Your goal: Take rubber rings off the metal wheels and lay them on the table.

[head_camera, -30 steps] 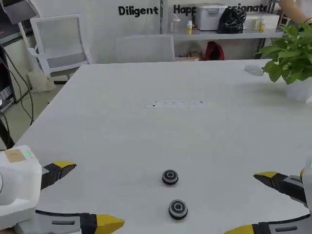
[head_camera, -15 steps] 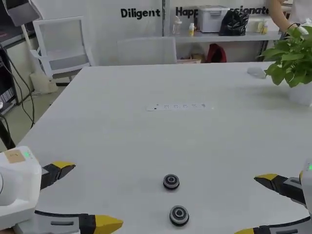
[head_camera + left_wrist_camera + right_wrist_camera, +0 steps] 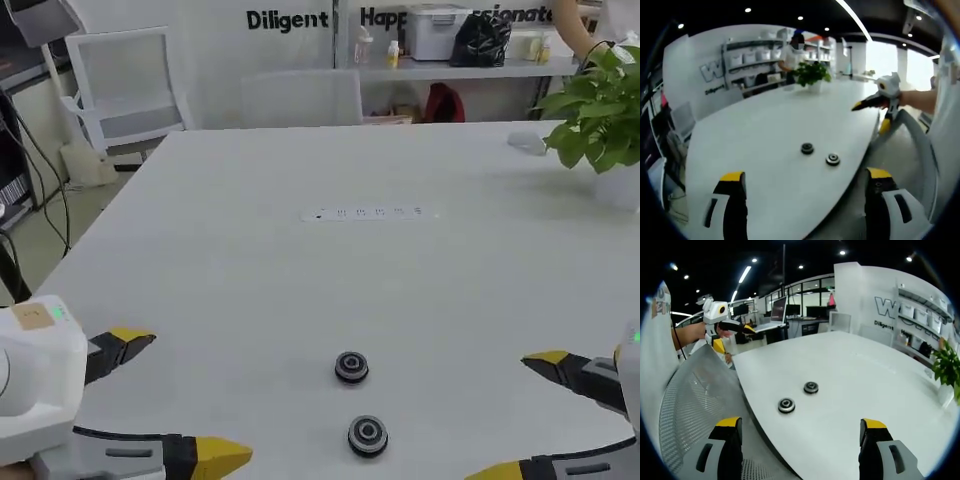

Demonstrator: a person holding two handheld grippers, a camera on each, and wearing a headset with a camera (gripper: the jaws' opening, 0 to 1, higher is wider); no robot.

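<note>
Head view: far wheel and near wheel, rubber rings on, lie by the table's front edge between the wide-open, empty left gripper and right gripper; power strip and plant well beyond. Left gripper view: both wheels ahead of its spread jaws. Right gripper view: likewise, a mesh chair back alongside

Two wheels by the table's near edge, a gripper at either side.
The far wheel lies just behind the near wheel, apart from it, about midway along the near edge of the table. The left gripper is at the near left corner, the right gripper at the near right. A power strip lies mid-table, a plant stands at the far right edge, and a chair stands beyond the far left corner.
</note>
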